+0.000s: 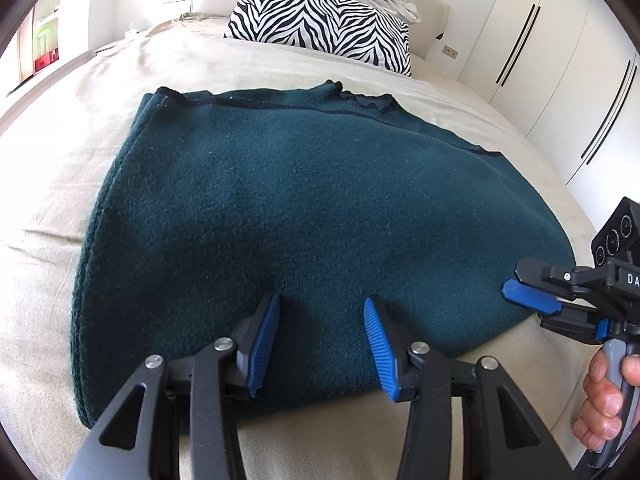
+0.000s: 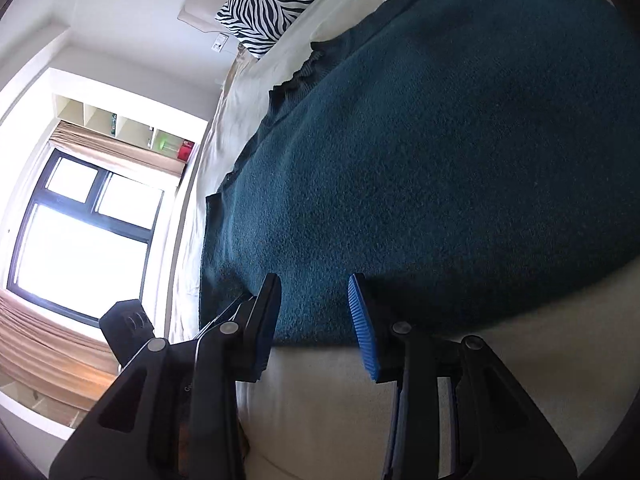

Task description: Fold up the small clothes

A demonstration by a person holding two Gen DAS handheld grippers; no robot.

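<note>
A dark teal knit garment [image 1: 304, 200] lies folded flat on the beige bed [image 1: 80, 128]. My left gripper [image 1: 322, 300] hovers open over the garment's near edge, its blue pads [image 1: 264, 340] apart with only cloth showing below them. At the garment's right corner, a hand [image 1: 604, 400] holds my right gripper [image 1: 532, 306], one blue pad over the knit. In the rolled right wrist view, the right gripper [image 2: 313, 280] stands open at the garment's [image 2: 440, 160] edge with nothing pinched. The left gripper's black body [image 2: 128, 332] shows at the lower left.
A zebra-striped pillow [image 1: 320, 20] and white bedding sit at the head of the bed. White wardrobe doors [image 1: 540, 60] stand along the right. A window [image 2: 84, 232] with a beige curtain and open shelves [image 2: 120, 124] lies beyond the bed's far side.
</note>
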